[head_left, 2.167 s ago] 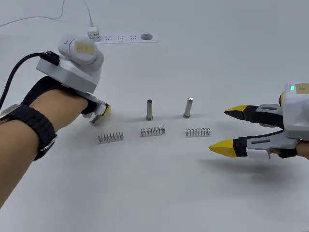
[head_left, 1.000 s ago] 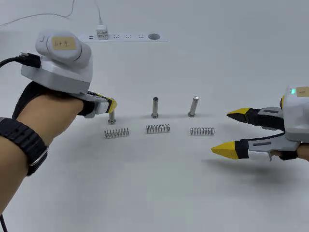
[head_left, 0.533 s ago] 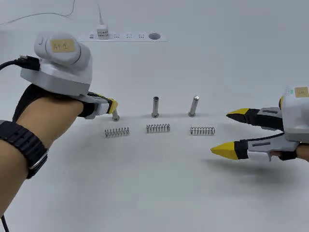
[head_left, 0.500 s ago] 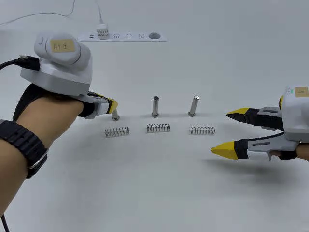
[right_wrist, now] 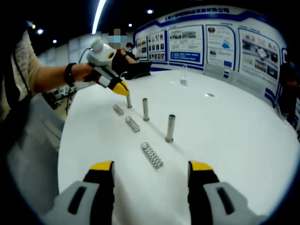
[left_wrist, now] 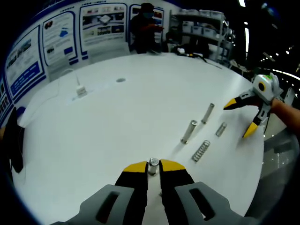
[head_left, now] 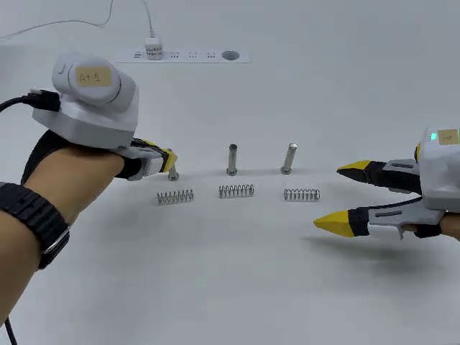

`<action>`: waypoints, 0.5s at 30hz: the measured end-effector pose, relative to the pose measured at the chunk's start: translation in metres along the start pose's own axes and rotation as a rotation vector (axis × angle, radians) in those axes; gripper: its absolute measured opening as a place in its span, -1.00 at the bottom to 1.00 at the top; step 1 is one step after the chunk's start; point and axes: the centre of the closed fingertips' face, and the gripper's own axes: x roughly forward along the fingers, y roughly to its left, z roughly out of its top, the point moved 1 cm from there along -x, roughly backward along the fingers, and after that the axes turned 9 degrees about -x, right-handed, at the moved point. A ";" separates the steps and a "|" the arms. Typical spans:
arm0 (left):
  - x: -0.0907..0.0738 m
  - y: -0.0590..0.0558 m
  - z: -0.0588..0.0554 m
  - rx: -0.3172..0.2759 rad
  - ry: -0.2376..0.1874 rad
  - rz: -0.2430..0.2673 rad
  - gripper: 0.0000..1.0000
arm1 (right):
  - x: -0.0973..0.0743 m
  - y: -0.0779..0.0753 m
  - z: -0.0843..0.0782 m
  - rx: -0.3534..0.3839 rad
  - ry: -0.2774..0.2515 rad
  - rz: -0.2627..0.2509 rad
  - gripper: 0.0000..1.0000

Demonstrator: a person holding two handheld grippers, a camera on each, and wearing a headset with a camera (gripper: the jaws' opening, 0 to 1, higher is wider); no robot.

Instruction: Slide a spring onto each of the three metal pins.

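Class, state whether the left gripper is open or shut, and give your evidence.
Shut on the left pin: the left gripper's yellow tips sit tight against both sides of the pin's top.

We are wearing a black wrist strap (head_left: 36,215) on our left arm. Our left gripper (head_left: 169,159) is showing a white body, tan label (head_left: 91,75) and black cable (head_left: 14,105); our right gripper (head_left: 328,195) is showing yellow-tipped black jaws and a green light (head_left: 435,135).

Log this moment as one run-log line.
left gripper: shut on left pin | right gripper: open, apart from parts | springs: all three lying on table | progress: none fitted
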 end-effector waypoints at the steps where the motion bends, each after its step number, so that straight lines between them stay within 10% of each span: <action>1: 0.000 0.000 0.000 0.004 -0.001 0.001 -0.79 | 0.000 0.000 0.000 0.000 0.000 -0.001 0.29; 15: -0.006 0.000 -0.006 0.001 -0.021 -0.028 -0.59 | 0.000 0.000 -0.001 0.003 0.003 -0.004 0.29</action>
